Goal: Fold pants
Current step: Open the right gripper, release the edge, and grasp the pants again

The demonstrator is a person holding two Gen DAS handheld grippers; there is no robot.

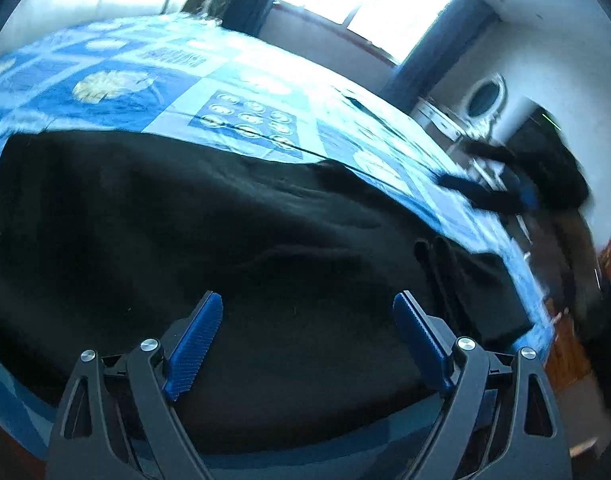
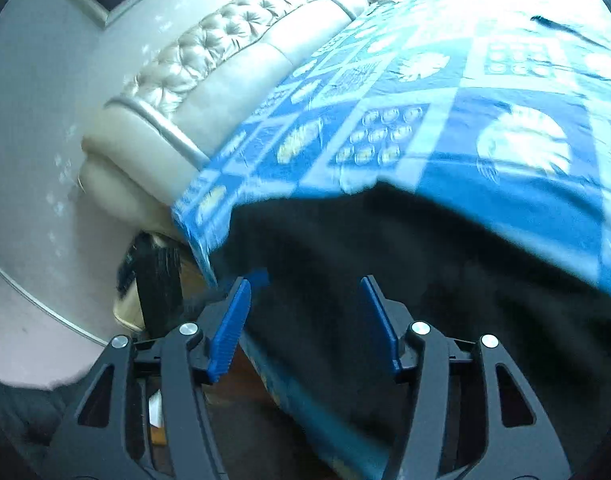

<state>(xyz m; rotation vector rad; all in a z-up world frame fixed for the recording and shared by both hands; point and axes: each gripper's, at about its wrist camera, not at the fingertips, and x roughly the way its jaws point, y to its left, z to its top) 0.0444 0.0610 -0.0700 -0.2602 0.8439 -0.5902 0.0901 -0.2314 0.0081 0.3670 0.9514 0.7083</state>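
Observation:
Black pants point(image 1: 225, 240) lie spread flat on a bed with a blue patterned cover point(image 1: 145, 76). My left gripper point(image 1: 307, 304) is open and empty, just above the near part of the pants. In the left wrist view the right gripper point(image 1: 489, 192) shows blurred at the far right, past the pants' end. In the right wrist view the pants point(image 2: 405, 248) fill the lower right, reaching the bed's left edge. My right gripper point(image 2: 305, 288) is open and empty, over the pants beside the bed edge. The blue cover point(image 2: 385, 120) lies beyond.
A padded silver headboard point(image 2: 209, 64) stands at the bed's end. A dark object point(image 2: 157, 280) sits on the floor beside the bed. A bright window point(image 1: 365, 0) and a white dresser with an oval mirror point(image 1: 481, 100) stand past the bed.

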